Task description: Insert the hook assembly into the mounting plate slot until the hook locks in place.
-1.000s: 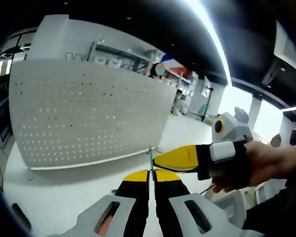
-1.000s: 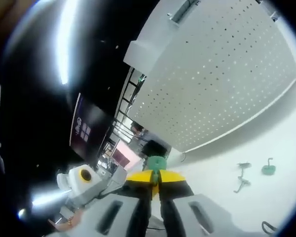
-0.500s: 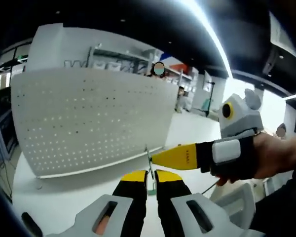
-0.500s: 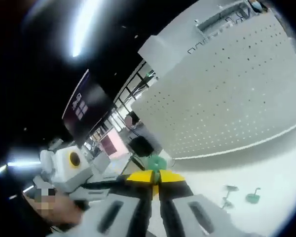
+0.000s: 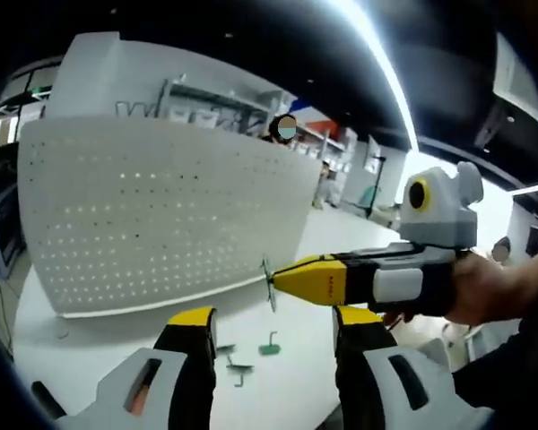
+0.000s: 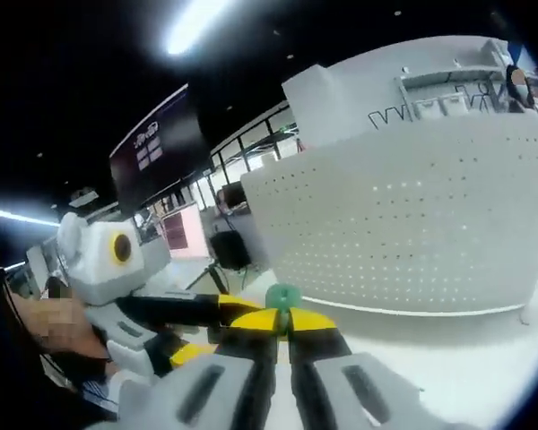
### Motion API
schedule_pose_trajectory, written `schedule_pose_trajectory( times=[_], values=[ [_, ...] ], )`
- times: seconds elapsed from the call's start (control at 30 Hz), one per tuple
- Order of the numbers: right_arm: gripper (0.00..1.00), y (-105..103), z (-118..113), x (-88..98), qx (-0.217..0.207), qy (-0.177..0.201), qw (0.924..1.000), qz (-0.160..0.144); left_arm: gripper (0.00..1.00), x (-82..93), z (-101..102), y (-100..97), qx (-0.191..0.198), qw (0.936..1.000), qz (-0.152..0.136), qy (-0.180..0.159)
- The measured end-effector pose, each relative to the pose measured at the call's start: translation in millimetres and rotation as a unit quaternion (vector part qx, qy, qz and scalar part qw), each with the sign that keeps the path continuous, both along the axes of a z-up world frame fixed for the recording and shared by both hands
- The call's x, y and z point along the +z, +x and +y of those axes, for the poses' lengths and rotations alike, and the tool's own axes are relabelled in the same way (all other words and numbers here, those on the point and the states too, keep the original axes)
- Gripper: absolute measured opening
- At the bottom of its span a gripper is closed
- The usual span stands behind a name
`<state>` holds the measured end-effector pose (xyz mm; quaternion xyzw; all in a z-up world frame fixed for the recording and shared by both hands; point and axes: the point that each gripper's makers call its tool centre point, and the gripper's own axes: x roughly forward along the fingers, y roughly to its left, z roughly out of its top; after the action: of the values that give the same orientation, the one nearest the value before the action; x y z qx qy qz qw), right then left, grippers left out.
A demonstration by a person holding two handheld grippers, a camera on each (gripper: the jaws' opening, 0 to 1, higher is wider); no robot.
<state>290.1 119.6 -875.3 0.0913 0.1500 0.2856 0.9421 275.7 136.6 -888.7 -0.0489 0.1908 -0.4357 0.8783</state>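
A white perforated mounting plate (image 5: 161, 215) stands upright on the white table; it also shows in the right gripper view (image 6: 403, 233). My right gripper (image 6: 282, 320) is shut on a hook assembly with a round green base (image 6: 282, 296). In the left gripper view the right gripper (image 5: 278, 279) reaches in from the right, with the thin hook (image 5: 269, 288) at its tip, held in the air short of the plate. My left gripper (image 5: 276, 318) is open just below it with nothing between its jaws. The left gripper (image 6: 217, 327) also appears at the left of the right gripper view.
Loose hook parts lie on the table (image 5: 99, 358) in front of the plate: a green-based one (image 5: 269, 345) and two small metal ones (image 5: 238, 367). A person's hand (image 5: 484, 287) holds the right gripper. Shelving and people stand far behind the plate.
My left gripper has opened and let go of the hook. The right gripper keeps hold of it. The right gripper view has rolled and swung so the plate stands level.
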Motion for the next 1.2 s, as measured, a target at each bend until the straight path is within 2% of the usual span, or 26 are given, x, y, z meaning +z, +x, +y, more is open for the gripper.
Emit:
schedule_pose_trajectory(
  times=[0.23, 0.43, 0.53, 0.63, 0.7, 0.77, 1.03, 1.2],
  values=[
    [0.00, 7, 1, 6.4, -0.003, -0.037, 0.9987, -0.034, 0.78, 3.2, 8, -0.3, 0.008, 0.9994, 0.020, -0.027],
    [0.00, 20, -7, 16.5, -0.031, -0.049, 0.9961, -0.066, 0.82, 1.2, 20, 1.7, 0.031, 0.9972, 0.043, -0.052],
    [0.00, 27, -14, 22.5, -0.055, -0.060, 0.9928, -0.088, 0.89, -0.9, 25, 1.2, 0.038, 0.9969, 0.046, -0.050],
    [0.00, 36, -18, 24.3, -0.070, -0.062, 0.9909, -0.097, 0.94, -2.3, 29, 0.6, 0.043, 0.9969, 0.049, -0.045],
    [0.00, 43, -20, 25.5, -0.080, -0.063, 0.9901, -0.096, 0.97, -3.3, 33, 1.5, 0.048, 0.9973, 0.043, -0.034],
    [0.00, 49, -22, 32.9, -0.093, -0.058, 0.9882, -0.107, 1.00, -3.2, 35, 2.2, 0.053, 0.9976, 0.037, -0.028],
    [0.00, 75, -28, 48.3, -0.115, -0.069, 0.9816, -0.136, 1.00, -1.3, 36, -0.1, 0.054, 0.9974, 0.037, -0.031],
    [0.00, 96, -43, 56.3, -0.141, -0.079, 0.9749, -0.153, 1.00, -3.0, 38, 1.8, 0.055, 0.9972, 0.040, -0.031]
  ],
)
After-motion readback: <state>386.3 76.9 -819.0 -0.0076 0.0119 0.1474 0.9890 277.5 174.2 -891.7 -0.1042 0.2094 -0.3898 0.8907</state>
